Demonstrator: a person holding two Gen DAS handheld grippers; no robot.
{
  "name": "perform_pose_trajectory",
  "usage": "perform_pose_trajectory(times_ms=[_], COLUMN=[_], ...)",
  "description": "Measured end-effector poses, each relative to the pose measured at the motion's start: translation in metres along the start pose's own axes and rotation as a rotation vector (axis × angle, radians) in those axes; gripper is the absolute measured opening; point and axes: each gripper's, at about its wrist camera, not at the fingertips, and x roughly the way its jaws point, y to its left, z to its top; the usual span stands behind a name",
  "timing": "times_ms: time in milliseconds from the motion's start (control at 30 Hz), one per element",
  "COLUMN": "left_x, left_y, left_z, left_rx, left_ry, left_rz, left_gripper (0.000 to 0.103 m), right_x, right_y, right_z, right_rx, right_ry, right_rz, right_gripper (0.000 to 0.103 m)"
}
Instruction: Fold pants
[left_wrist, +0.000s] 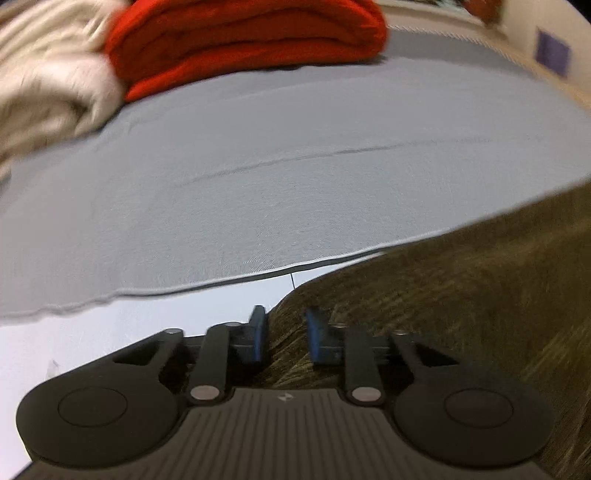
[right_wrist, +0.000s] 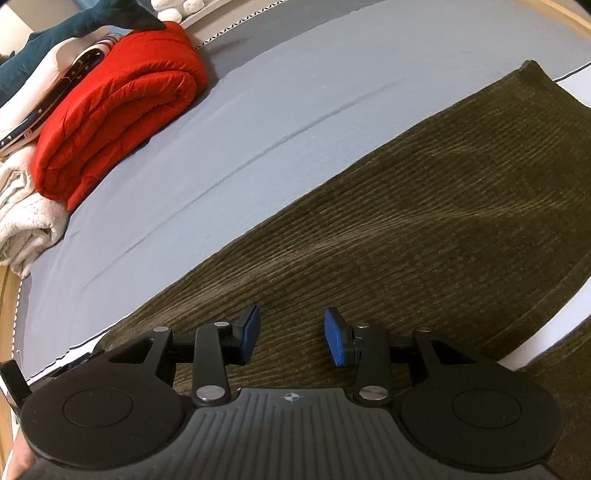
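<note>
Edging pants, bare sheet beyond.

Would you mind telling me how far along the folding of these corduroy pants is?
Done: the pants lie flat along the bed. In hand: the left gripper has fabric gathered between its narrow jaws at one end; the right gripper hovers open over the cloth. Left: no fold is visible yet.
</note>
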Motion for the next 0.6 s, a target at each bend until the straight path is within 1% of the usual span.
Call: perform_pose_trajectory(times_ms=[100,200,367,433,533,600], left_x=[-0.005,-0.021,-0.063,-0.086,-0.122,-0.148], left_y=[-0.001,-0.003,-0.013,-0.017,-0.024,-0.033], left_z=[-0.001,0.002,0.005,0.003,-0.003,-0.015], left_rx=[0.017,0.014,0.032,0.007,-0.082,-0.09], left_ry=[-0.004,-0.024,-0.072,-0.083,-0.1,-0.1], left_rz=[0.01,0.015,0.041,0.04,0.008,-0.011], left_gripper=[0.013,0.011,0.009,0.009,0.009,0.009], right_x=[-0.003,-0.01,-0.025,-0.032,-0.042,-0.051], right_y=[0.002,0.001,-0.007,-0.013,-0.024,-0.035], right_z=[0.0,0.0,-0.003,-0.004,-0.005,-0.005], right_rx=[-0.007,-0.002,0.007,0.016,0.034,0.07], right_ry=[-0.009,-0.017,-0.041,-0.04,-0.042,-0.051], right_rz=[-0.005,0.001,-0.018,-0.02,-0.03,-0.046], right_gripper=[0.041,0.041,0.041,0.041,0.041,0.041])
